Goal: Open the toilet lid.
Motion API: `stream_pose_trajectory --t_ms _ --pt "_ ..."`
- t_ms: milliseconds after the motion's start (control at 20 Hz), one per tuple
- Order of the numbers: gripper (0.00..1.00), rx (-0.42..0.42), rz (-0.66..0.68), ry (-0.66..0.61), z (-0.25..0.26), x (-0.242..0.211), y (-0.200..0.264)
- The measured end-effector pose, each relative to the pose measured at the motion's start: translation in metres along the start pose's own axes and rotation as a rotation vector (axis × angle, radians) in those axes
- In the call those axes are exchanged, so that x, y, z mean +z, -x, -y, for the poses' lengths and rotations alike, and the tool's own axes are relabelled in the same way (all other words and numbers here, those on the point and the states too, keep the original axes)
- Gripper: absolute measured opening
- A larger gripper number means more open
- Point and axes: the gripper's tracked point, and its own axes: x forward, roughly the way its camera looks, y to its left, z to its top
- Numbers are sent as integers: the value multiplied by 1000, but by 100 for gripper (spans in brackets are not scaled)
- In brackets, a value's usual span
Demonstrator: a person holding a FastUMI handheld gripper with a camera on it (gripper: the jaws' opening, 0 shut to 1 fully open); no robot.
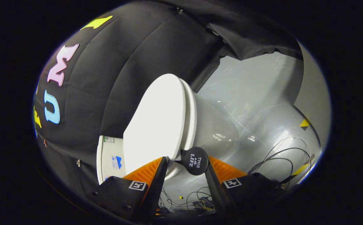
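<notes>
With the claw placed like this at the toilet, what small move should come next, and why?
Probably close the claw on the round black tab at the front edge of the lid. The tab sits between the open fingers, nearer one of them, and the lid still lies shut on the seat, so a firm hold must come before lifting.

1 toilet [200, 131], 1 lid [156, 125], 1 tab [194, 160].

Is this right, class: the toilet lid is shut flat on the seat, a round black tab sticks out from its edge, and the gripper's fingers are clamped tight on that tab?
Not quite. In the gripper view the gripper is open: the round black tab on the shut toilet lid lies between the fingers, unclamped.
</notes>
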Motion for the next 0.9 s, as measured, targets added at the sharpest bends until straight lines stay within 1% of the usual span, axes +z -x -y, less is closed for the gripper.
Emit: stream_pose_trajectory --t_ms 100,150,200,300,350,450,500,550,600,700,900 --pt "74 19 9 -62 2 6 1" --pt "64 28 -2 -93 3 7 3" --pt "64 -14 5 -114 16 11 -2" --pt "45 32 -2 -208 17 11 10" --pt "35 37 10 -242 16 12 2" --pt "15 48 3 -188 14 8 1" --pt "15 48 2 -152 13 7 6" --pt "10 24 34 -131 9 17 6" --pt "5 14 24 -67 7 16 7" --pt "5 18 36 39 -2 11 15" --pt "5 71 50 92 -24 21 34"
